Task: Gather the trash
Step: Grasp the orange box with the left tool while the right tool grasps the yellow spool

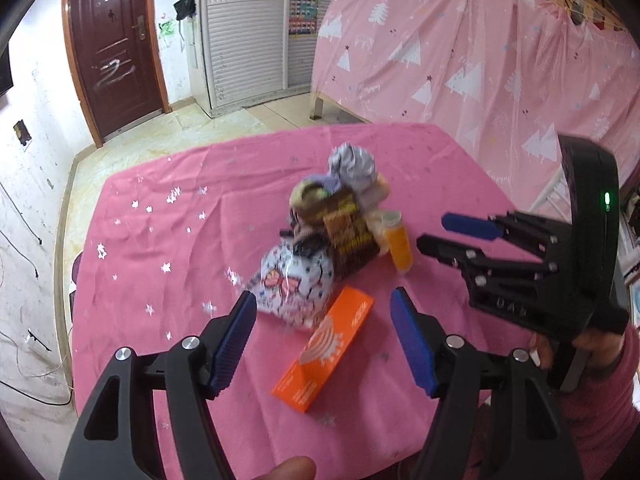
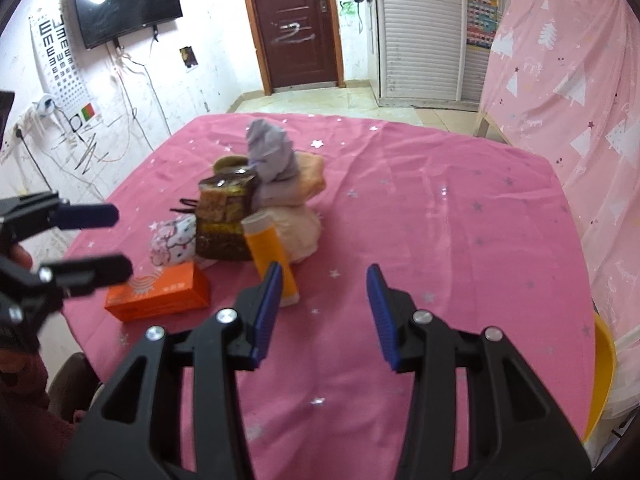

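A: Where is the trash found, and which tongs are nearer?

B: An orange box is seen flat on the pink tablecloth, directly ahead of the left gripper, its long axis running away from the jaws. The jaws are parted and nothing is held. The right gripper is likewise released, beside an orange tube.

A: And the textures?

B: Stiff card, smooth plastic, and crumpled wrappers are piled behind.
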{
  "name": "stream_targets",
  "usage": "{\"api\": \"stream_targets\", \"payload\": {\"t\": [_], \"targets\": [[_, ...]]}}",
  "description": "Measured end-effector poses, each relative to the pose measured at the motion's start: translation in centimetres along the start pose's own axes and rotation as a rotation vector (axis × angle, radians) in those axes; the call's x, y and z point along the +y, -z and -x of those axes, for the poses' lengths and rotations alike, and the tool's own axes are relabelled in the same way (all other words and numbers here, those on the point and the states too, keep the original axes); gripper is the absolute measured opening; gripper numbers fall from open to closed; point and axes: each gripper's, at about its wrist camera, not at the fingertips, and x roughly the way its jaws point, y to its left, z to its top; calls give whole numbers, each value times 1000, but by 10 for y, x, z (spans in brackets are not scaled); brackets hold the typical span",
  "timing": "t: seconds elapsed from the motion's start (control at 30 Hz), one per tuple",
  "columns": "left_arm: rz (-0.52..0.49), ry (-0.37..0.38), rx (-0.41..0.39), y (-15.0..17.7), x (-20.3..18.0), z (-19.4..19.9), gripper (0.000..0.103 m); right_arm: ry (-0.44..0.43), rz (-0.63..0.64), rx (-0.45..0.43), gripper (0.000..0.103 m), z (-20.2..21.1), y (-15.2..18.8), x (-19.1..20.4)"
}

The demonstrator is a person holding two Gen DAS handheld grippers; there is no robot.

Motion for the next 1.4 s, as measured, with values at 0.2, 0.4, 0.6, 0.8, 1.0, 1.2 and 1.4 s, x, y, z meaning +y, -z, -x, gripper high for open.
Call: {"api": "stream_targets", "payload": {"t": [0.2,0.4,0.6,0.8,1.0,1.2,1.4], "targets": [[-40,9,29,19,2,-11,63,-14,27,20,41,-8,-1,11],[-73,-9,42,30,1,-20,58,-13,42,38,41,-18,1,19],[-85,-9,63,34,1,-29,46,5,48,36,41,-22,-2,22],[-97,-19,74,40,0,-37,38,15,49,36,41,-24,-2,23],[-98,-21,65,42,-5,-36,34,17,58,39,34,-26,-2,25],[-116,-23,57,43,-14,-35,17,31,88,46,16,-29,0,32],[-130,-1,38,43,-16,-27,17,32,76,11,16,-19,-1,30]]}}
